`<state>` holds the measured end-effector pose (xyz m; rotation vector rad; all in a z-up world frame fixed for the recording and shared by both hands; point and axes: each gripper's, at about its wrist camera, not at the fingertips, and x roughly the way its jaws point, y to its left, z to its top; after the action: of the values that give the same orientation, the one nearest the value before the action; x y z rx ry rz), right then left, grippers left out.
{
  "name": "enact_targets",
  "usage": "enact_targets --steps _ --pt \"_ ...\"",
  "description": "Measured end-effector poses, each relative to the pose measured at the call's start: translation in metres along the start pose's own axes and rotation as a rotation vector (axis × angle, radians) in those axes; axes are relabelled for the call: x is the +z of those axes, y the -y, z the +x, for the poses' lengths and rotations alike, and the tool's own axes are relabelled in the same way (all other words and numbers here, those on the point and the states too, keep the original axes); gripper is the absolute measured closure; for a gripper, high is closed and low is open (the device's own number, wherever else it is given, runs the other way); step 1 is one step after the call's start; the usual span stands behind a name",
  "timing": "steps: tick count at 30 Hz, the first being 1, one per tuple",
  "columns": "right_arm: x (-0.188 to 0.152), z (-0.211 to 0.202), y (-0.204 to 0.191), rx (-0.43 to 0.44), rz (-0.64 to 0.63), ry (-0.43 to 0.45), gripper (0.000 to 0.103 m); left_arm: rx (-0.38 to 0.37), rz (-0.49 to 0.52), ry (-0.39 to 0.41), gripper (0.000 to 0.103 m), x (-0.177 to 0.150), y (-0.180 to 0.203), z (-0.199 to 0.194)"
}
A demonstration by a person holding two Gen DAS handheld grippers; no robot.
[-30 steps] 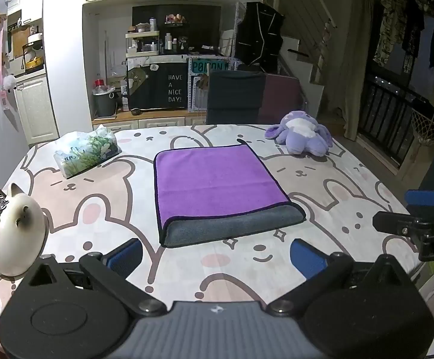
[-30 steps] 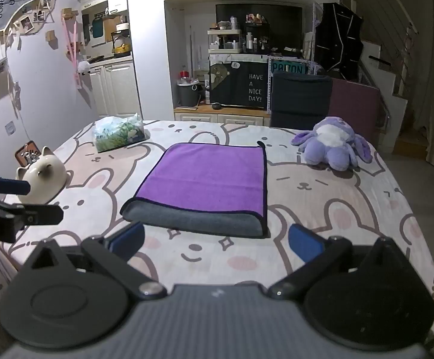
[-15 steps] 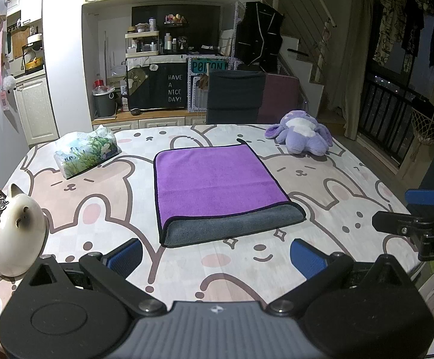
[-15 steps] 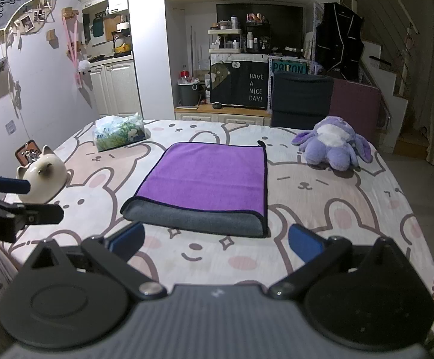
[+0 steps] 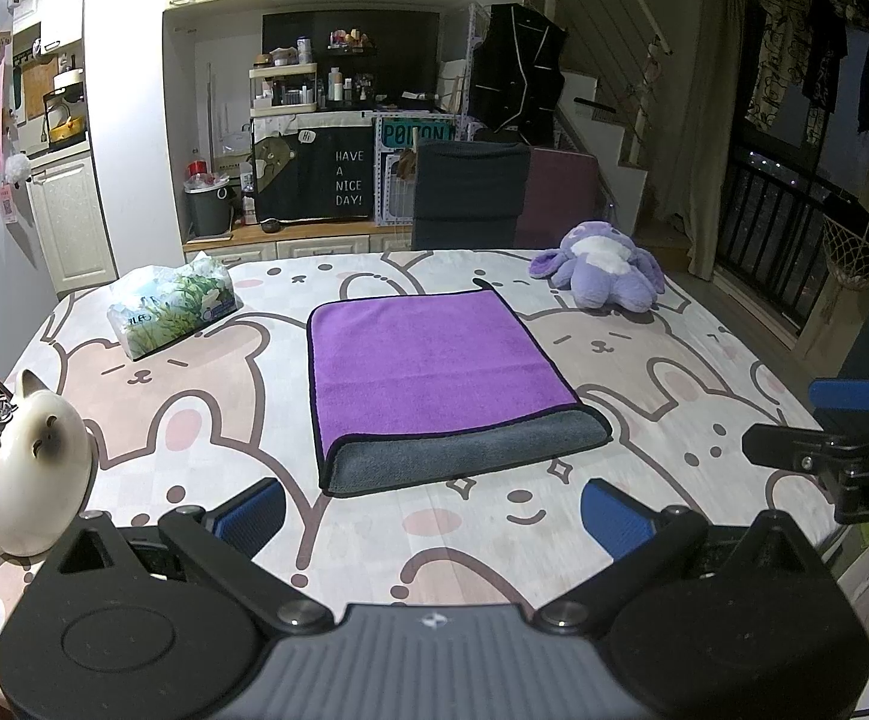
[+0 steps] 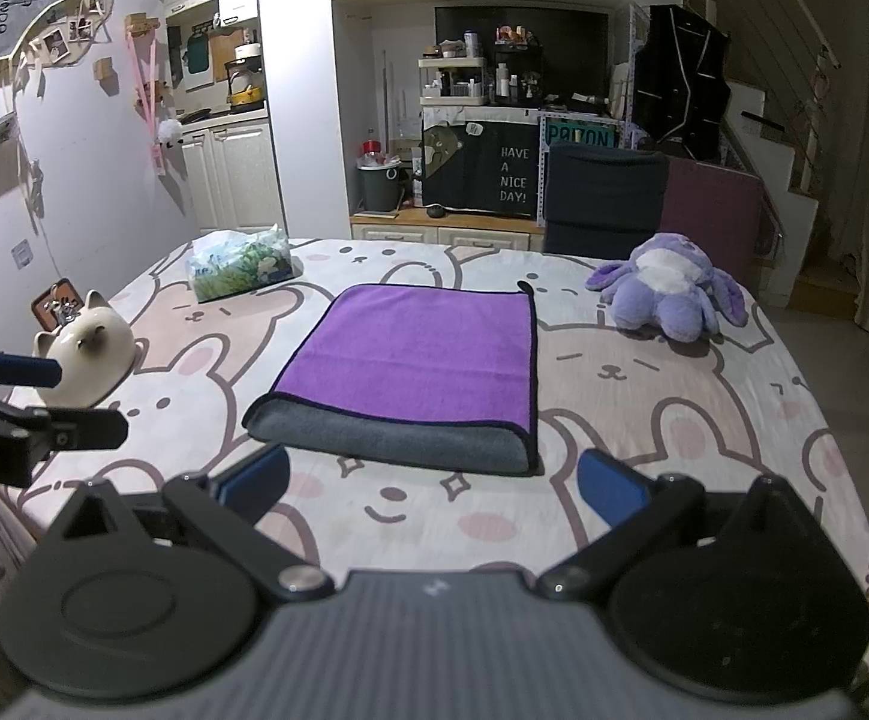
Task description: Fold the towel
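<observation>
**Folded towel at mid-tabletop, both grippers released**

While the purple microfiber towel [image 5: 434, 354] lies folded flat in the middle of the tabletop [image 5: 674, 372], its grey underside showing along the near fold, the left hand-held gripper [image 5: 432, 517] hovers over the near edge with its blue pads spread wide, grasping nothing. The right hand-held gripper [image 6: 432, 487] hangs likewise released, well apart from the towel. A white cat figurine [image 5: 26, 468] stands at the near left corner, a tissue pack [image 5: 173, 306] near the far left corner, and a purple plush toy [image 6: 671, 294] toward the far right corner.
</observation>
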<state>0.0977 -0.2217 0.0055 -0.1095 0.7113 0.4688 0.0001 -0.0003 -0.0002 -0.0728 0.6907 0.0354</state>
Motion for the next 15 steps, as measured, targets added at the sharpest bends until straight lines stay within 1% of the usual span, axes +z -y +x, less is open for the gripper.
enact_targets --steps 15 --pt "0.0001 0.0001 0.0001 0.0 0.0 -0.001 0.0 0.0 0.0 0.001 0.0 0.0 -0.0001 0.0"
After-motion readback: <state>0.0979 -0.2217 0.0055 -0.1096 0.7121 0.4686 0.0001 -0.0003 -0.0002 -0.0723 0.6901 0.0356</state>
